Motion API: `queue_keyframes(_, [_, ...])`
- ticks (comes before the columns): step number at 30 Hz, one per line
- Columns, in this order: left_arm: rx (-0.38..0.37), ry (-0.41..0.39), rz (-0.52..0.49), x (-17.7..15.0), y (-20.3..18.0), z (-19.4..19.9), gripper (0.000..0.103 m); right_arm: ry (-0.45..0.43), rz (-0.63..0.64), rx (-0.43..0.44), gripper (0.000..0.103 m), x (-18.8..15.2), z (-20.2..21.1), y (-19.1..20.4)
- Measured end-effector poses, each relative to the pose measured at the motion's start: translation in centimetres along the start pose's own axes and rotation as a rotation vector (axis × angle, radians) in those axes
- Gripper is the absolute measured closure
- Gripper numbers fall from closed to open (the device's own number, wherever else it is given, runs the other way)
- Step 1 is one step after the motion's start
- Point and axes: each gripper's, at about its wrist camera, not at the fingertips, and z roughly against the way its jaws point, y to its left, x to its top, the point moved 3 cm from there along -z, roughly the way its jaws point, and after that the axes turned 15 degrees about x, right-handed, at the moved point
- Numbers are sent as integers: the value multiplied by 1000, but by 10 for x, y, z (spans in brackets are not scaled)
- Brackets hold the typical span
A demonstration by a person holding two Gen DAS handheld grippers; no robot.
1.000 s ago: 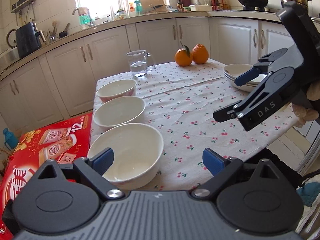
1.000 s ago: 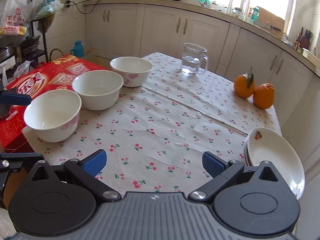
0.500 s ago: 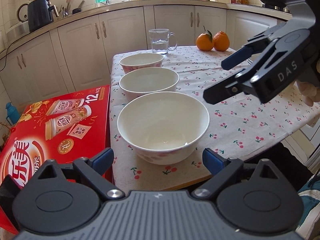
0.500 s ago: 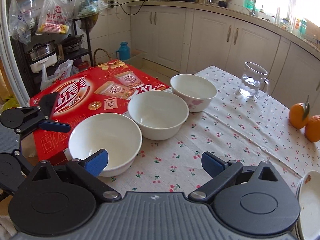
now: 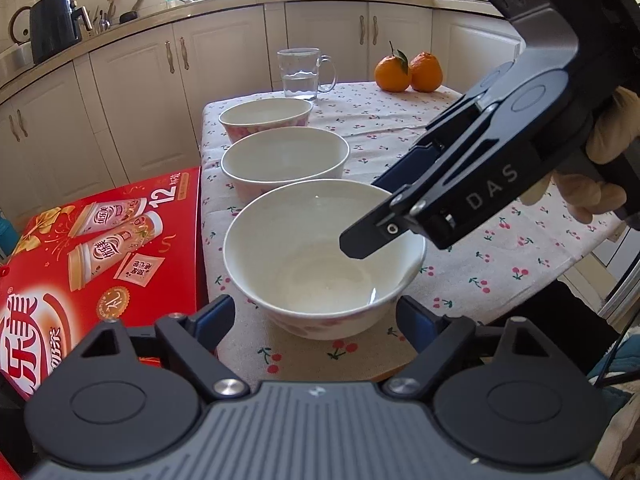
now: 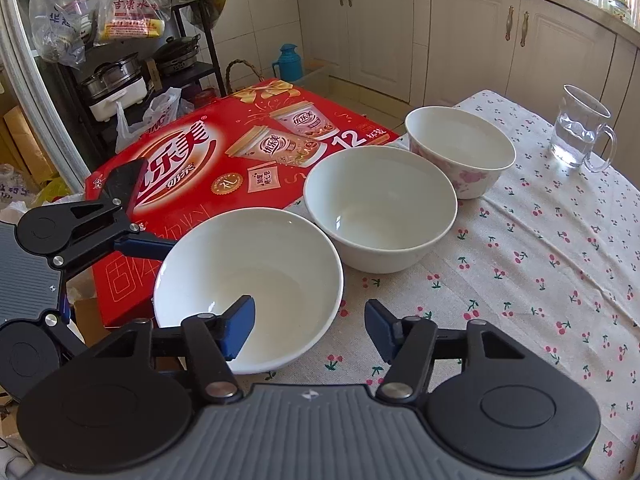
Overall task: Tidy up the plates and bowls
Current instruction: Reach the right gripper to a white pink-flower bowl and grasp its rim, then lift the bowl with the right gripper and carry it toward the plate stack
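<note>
While jaws close, glossy round bowl [image 6: 248, 280] between.

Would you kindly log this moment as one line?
left claw: closing around nearest white ceramic bowl | right claw: closing over that bowl's rim | bowl: on table

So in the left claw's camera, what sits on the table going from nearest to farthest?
Nearest bowl → middle bowl → far bowl with pink flowers → glass mug of water → two oranges.
</note>
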Motion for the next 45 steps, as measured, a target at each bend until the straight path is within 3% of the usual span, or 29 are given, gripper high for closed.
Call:
queue_keyframes(9, [-23, -3, -3, 3, -1, -2, 19, -9, -2, 67, 43, 3, -4, -1])
queue_keyframes(24, [-33, -16, -43, 11, -12, 3, 20, -38, 0, 70, 42, -2, 9, -1])
queue_keyframes(30, [-78, -37, -77, 22, -30, 4, 20, -70, -33, 41, 42, -13, 29, -8])
queue_keyframes(45, [-231, -95, -174, 56, -93, -17, 20, -146, -166, -128, 42, -56, 85, -49])
